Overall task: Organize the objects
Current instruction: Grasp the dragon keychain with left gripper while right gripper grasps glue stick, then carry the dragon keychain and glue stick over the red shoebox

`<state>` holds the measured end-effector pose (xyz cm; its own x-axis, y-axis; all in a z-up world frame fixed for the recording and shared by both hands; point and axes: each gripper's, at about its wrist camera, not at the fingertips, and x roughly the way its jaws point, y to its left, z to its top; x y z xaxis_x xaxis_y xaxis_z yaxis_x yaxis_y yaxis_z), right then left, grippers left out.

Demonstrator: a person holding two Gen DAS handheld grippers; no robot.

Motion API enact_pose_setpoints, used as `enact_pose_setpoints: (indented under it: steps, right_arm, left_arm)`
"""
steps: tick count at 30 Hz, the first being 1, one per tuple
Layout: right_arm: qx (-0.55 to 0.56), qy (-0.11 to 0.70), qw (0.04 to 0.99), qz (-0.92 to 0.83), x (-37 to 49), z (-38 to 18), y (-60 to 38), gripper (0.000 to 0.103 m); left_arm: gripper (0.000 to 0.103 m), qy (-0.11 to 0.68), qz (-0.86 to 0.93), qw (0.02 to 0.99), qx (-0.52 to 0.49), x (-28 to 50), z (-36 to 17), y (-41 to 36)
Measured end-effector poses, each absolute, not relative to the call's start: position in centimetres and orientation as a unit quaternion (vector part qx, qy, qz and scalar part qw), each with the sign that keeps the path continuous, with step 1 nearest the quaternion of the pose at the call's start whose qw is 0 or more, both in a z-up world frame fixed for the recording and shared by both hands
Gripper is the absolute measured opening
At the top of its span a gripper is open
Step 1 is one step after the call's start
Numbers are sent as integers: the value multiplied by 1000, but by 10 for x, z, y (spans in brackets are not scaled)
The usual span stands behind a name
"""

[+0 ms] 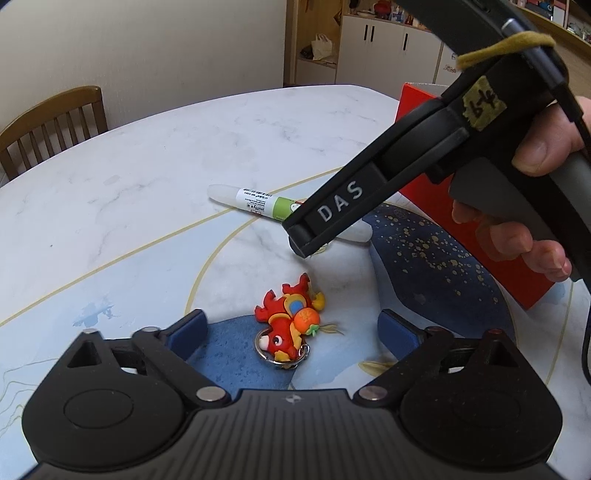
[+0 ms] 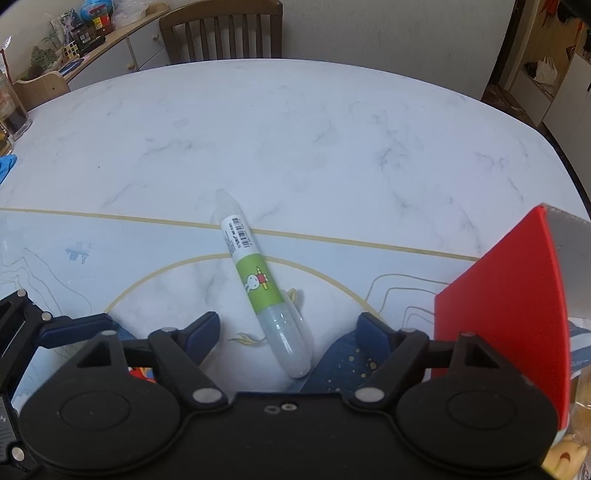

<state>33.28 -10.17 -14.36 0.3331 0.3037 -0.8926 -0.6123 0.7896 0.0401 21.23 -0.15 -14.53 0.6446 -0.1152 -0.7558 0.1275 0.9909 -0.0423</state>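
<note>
Marble-white with a pale blue printed mat over its near part, the table (image 1: 155, 155) fills the left wrist view. The left hand-held gripper (image 1: 293, 328) hovers low with its blue-padded fingers (image 1: 192, 325) spread wide, holding nothing. Between them, on the mat, lies a red and orange dragon keychain (image 1: 290, 325) with its metal ring towards the camera, touching neither pad. Just beyond it the white glue pen (image 1: 255, 201) with a green label lies slantwise across the mat's yellow line. The black body of the right hand-held gripper (image 1: 306, 247) reaches in from the right, its tip over the pen's near end; from this side I cannot tell how its jaws stand. A red box (image 1: 498, 266) stands at the table's right edge, behind the person's fingers. A wooden chair (image 1: 55, 122) stands at the far left edge.

In the right wrist view the right hand-held gripper (image 2: 288, 332) is wide open, and the glue pen (image 2: 255, 280) lies on the table with its rounded near end between the blue pads (image 2: 207, 328), touching neither. The red box (image 2: 509, 314) stands just to the right, near the table's right edge. A wooden chair (image 2: 221, 29) stands at the far edge.
</note>
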Motion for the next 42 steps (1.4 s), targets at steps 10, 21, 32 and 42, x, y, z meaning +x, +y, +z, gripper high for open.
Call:
enact_pose_setpoints:
  steps: [10, 21, 32, 42]
  right_arm:
    - [-169, 484, 808, 290, 326, -143, -97, 58]
    - [-165, 481, 808, 297, 314, -139, -92, 22]
    - [-104, 511, 806, 281, 277, -136, -129, 22]
    - [-55, 505, 816, 275, 230, -108, -176, 21]
  left_arm:
    - [59, 419, -52, 906, 29, 214, -144, -6]
    - [35, 437, -53, 898, 16, 217, -137, -4]
    - [25, 456, -53, 885, -75, 195, -128, 16]
    - [25, 464, -49, 878, -110, 176, -126, 21]
